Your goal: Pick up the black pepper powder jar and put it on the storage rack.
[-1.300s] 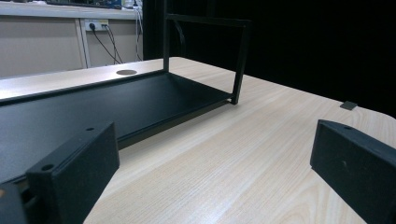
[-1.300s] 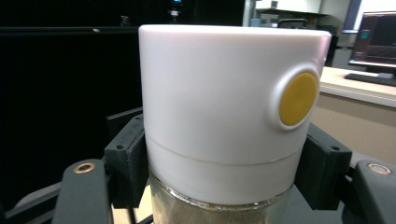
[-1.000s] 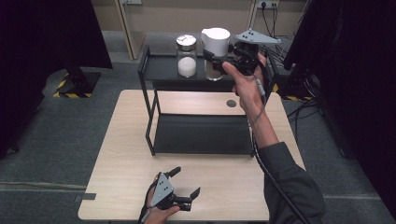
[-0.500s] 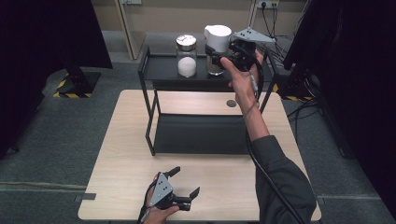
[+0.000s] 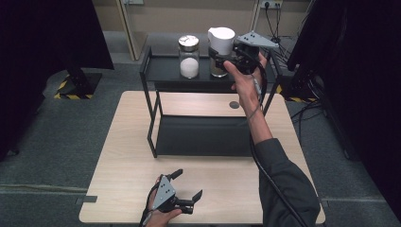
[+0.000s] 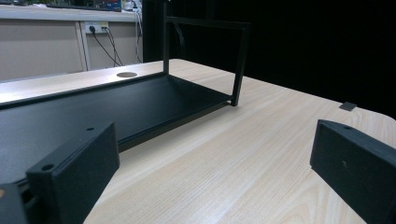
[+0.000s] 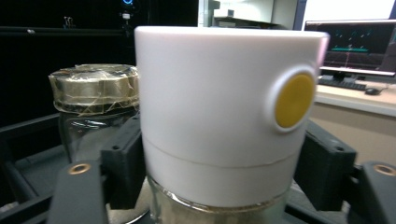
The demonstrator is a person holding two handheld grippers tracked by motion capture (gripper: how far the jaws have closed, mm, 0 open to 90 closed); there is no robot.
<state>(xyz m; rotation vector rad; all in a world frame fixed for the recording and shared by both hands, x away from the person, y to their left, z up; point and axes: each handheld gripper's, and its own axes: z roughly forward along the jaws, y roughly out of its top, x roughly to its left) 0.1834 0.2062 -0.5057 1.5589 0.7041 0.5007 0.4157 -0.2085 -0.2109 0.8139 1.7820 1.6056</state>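
Wooden table bears black rack; its top shelf carries two jars.

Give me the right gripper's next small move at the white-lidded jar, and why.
Probably close the right gripper on the white-lidded jar. Its jaws flank the lid's lower edge on both sides, centred, though contact isn't clear. The jar stands on the black rack's top shelf beside the taped-lid jar, so grip before lifting.

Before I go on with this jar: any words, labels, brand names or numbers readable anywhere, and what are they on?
No readable text anywhere.
White-capped jar: no label; only a plain yellow dot on the cap, no lettering.
Second jar: taped lid, no print visible.
Monitor behind: lines on screen, too small and blurred to read.
Rack and table: no markings.
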